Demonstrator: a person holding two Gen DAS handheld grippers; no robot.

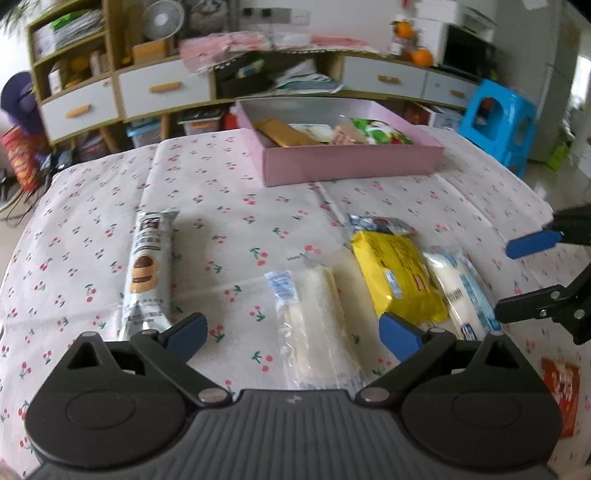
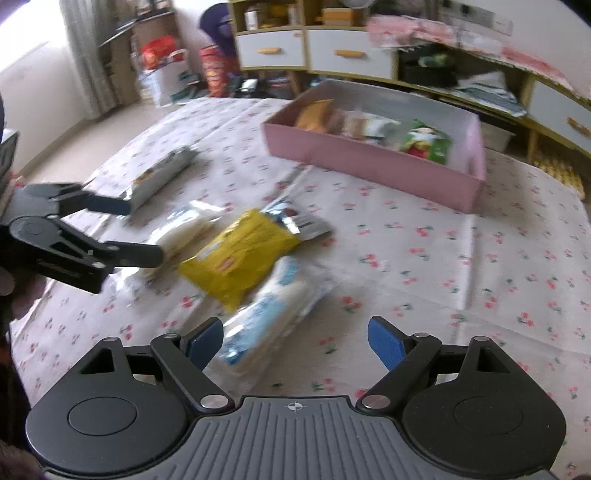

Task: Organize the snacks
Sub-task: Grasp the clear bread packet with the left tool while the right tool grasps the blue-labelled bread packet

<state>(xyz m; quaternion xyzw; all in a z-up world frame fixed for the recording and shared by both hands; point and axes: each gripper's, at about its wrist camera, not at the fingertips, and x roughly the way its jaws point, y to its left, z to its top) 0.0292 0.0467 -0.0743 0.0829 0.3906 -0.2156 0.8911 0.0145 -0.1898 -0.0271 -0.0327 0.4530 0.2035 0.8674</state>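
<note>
Left gripper (image 1: 293,334), wide open and empty, poised above a clear-wrapped white roll (image 1: 314,317) that lies lengthwise between the two blue pads without touching either. Right gripper (image 2: 295,345), likewise wide open and empty, above a white-and-blue packet (image 2: 273,314) whose near end reaches in beside the left-hand pad (contact not determinable through the blur).

Snacks loose on the cloth, from the left wrist view: a grey biscuit packet (image 1: 147,273) well apart to the left; the clear-wrapped roll at centre; a yellow packet (image 1: 399,273) just beside it, overlapping a silver-and-blue packet (image 1: 384,223) at its far end; the white-and-blue packet (image 1: 461,291) pressed against the yellow one's right edge. Close packing of these three: neighbours on either side of any one of them.

Pink box (image 1: 351,162) at the far side of the surface, open-topped, already holding a brown bar (image 1: 284,133), pale wrapped items and a green packet (image 1: 380,134). Box well apart from the loose snacks, with bare cloth between.

Opposite gripper visible in each view: the right one at the right edge of the left wrist view (image 1: 517,277), the left one at the left edge of the right wrist view (image 2: 144,230), its pads on either side of the roll's end.

Surface: a white cloth with small red cherries (image 1: 229,221), creased in long folds. Beyond: a low cabinet with white drawers and orange handles (image 1: 162,88), cluttered shelves, a small fan (image 1: 162,18), oranges (image 1: 421,55), a blue plastic stool (image 1: 498,122), pale floor.
</note>
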